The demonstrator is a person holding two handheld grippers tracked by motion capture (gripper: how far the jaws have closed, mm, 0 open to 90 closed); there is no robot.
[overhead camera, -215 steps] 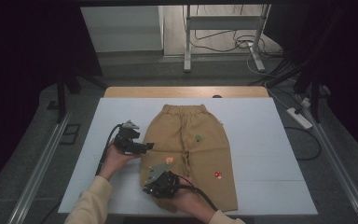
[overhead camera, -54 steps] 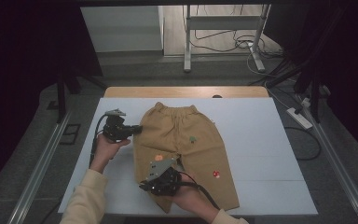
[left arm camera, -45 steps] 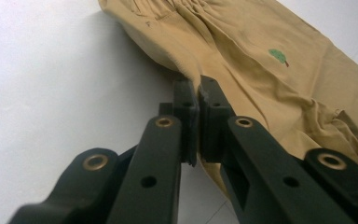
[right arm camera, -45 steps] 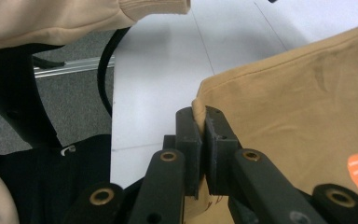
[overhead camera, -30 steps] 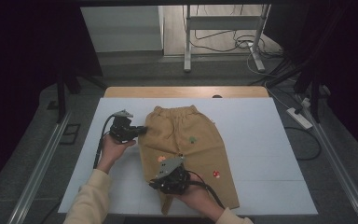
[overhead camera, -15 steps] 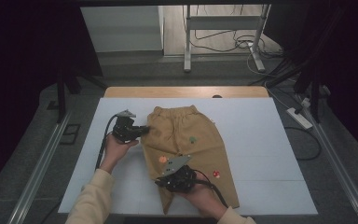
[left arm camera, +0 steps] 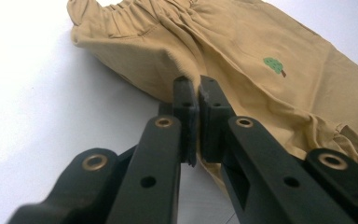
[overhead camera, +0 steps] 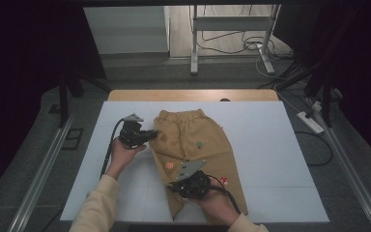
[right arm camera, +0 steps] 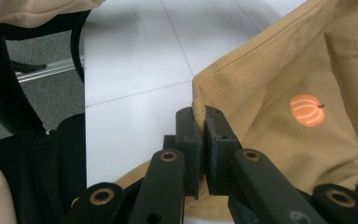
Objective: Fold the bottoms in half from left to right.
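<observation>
Tan child's trousers (overhead camera: 193,133) lie on the white table (overhead camera: 280,159), waistband at the far end. They carry a green tree print (overhead camera: 199,144) and an orange pumpkin print (overhead camera: 169,165). My left gripper (overhead camera: 153,134) is at the trousers' left edge below the waistband, shut on a fold of that edge. In the left gripper view the jaws (left arm camera: 198,88) pinch the tan cloth (left arm camera: 270,93). My right gripper (overhead camera: 174,187) is at the left leg's outer edge, shut on the hem. The right gripper view shows those jaws (right arm camera: 200,116) closed on the cloth's edge (right arm camera: 261,74), close to the pumpkin print (right arm camera: 306,110).
A wooden strip (overhead camera: 193,94) runs along the table's far edge. Metal rails (overhead camera: 43,169) flank both sides. A power strip (overhead camera: 310,122) and cables lie on the floor at the right. Bare white surface lies to the left (overhead camera: 96,183) and right of the trousers.
My right gripper has moved rightward, dragging the left leg's edge with it. The left gripper has shifted slightly right with the hip edge. Both stay shut on the cloth.
</observation>
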